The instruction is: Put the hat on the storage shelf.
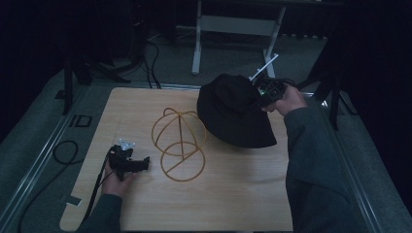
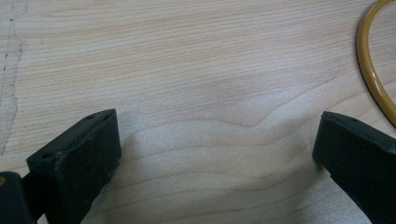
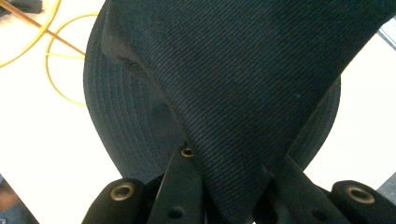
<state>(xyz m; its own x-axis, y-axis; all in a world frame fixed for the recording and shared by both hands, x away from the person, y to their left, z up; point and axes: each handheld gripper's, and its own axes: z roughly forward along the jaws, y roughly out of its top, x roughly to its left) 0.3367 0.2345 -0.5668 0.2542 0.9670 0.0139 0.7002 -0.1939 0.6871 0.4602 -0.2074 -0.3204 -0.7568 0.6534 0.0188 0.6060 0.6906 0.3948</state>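
1. At the near left of the wooden table (image 1: 243, 204) the left gripper (image 1: 145, 162) rests low, close to the board, with its jaws spread wide and nothing between them. In the left gripper view bare wood grain lies between the two black jaws. I read this as a hand waiting its turn, parked near the stand so it can steady it when needed.

2. Just right of that gripper stands the yellow wire hat stand (image 1: 179, 143), a domed frame over a round base ring, in the middle of the table. A curve of its base ring (image 2: 371, 70) edges into the left gripper view, near the jaws but not touching them. It sits free and unloaded, which suggests it is the place the hat is meant for.

3. Further right, towards the far side, is the black bucket hat (image 1: 233, 114). It hangs tilted, its crown pulled up and its brim drooping to the table, close beside the stand's dome; I cannot tell whether they touch.

4. At the far right the right gripper (image 1: 265, 92) has its jaws clamped on a fold of the hat's cloth (image 3: 243, 93). Pinching the crown this way lets the brim hang open below, which should help it drop over the frame.
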